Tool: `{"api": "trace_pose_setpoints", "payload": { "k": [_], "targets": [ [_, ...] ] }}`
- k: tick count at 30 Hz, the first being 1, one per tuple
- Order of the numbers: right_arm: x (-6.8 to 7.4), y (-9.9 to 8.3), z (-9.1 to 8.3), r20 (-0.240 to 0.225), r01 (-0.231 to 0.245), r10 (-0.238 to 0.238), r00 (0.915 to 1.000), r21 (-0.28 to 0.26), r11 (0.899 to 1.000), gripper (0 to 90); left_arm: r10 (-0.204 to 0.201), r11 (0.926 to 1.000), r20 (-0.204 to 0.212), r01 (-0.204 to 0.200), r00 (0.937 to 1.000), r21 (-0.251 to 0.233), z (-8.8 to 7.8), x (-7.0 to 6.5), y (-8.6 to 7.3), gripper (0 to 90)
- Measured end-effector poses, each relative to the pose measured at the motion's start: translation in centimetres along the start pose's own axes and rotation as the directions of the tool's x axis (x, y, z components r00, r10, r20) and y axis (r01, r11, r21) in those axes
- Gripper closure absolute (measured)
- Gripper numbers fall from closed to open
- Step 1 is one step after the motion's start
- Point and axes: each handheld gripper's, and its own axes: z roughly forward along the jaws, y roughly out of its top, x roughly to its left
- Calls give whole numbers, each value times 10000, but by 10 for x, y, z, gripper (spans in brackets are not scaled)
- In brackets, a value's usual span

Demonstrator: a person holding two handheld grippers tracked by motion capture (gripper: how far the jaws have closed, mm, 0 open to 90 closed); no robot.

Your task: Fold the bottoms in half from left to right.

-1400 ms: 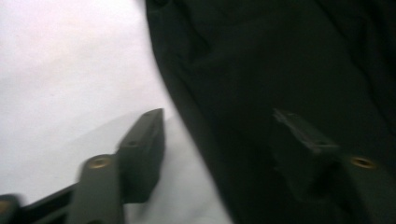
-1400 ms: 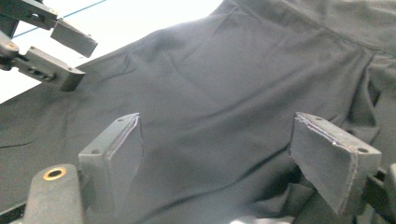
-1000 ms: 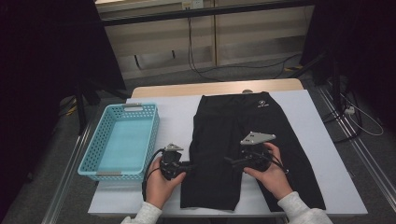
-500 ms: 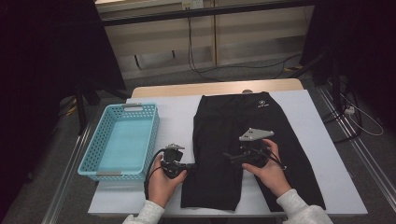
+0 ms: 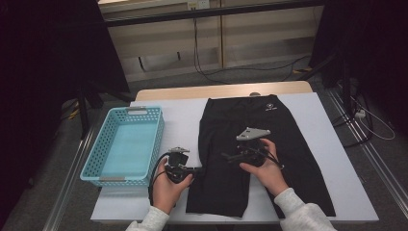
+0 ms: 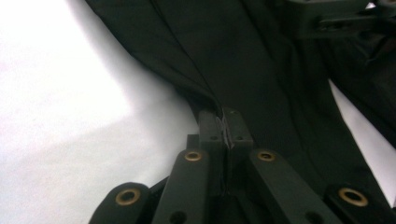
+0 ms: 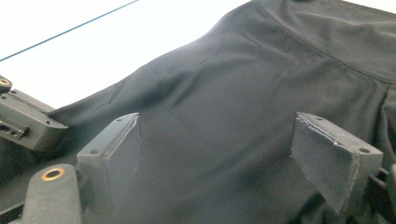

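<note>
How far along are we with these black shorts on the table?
Early on. Done: the black shorts lie spread flat on the table. In hand: the left gripper has just been closing and is shut on the fabric at the shorts' left edge, while the right gripper hovers open over the middle. Left: no fold is made, and nothing lies in the blue basket.

High view: fixed above the near edge of the worktop [image 5: 327, 144], facing forward and down, taking in the whole surface. Left gripper view: rides low, very close, looking right across black shorts [image 6: 280, 70]. Right gripper view: close above the same shorts, looking left. All three share that garment.
</note>
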Motion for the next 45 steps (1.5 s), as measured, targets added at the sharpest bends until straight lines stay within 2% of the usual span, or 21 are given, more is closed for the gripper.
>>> {"api": "trace_pose_setpoints", "payload": {
  "k": [12, 17, 25, 27, 31, 35, 37, 40, 43, 45],
  "targets": [
    [-3, 12, 23, -249, -443, 448, 9987, 204, 9988, 169, 103, 9999, 102, -102, 9999, -46, 3, -2, 0, 889],
    [0, 20, 41, -198, -301, 311, 9993, 512, 9982, 169, 117, 9999, 149, -116, 9998, -46, 4, -4, 0, 888],
    [1, 20, 59, -373, -510, 539, 9978, 744, 9959, 169, 20, 10000, 205, -21, 9998, 58, 4, -2, -1, 888],
    [1, 20, 65, -281, -530, 558, 9980, 926, 9943, 171, 13, 10000, 195, -14, 9998, 69, 4, -1, -1, 888],
    [1, 27, 77, -499, -438, 498, 9975, 1148, 9924, 188, 11, 10000, 202, -12, 9998, 67, 4, -2, 0, 888],
    [2, 34, 89, -343, -287, 333, 9989, 1263, 9916, 249, -59, 9998, 269, 54, 9996, 191, 6, -1, -1, 889],
    [4, 36, 95, -99, -155, 170, 9998, 1340, 9909, 261, -52, 9998, 260, 47, 9996, 196, 6, -1, -1, 889],
    [8, 36, 103, 157, 157, -177, 9997, 1162, 9931, 302, -75, 9999, 283, 71, 9996, 149, 6, -1, 0, 888],
    [12, 36, 104, 271, 325, -351, 9990, 903, 9954, 550, -63, 9999, 289, 60, 9996, 95, 5, -1, 1, 889],
    [10, 36, 103, 423, 223, -261, 9988, 868, 9960, 656, -38, 10000, 304, 36, 9995, 77, 5, -1, 1, 888]
  ]
}}
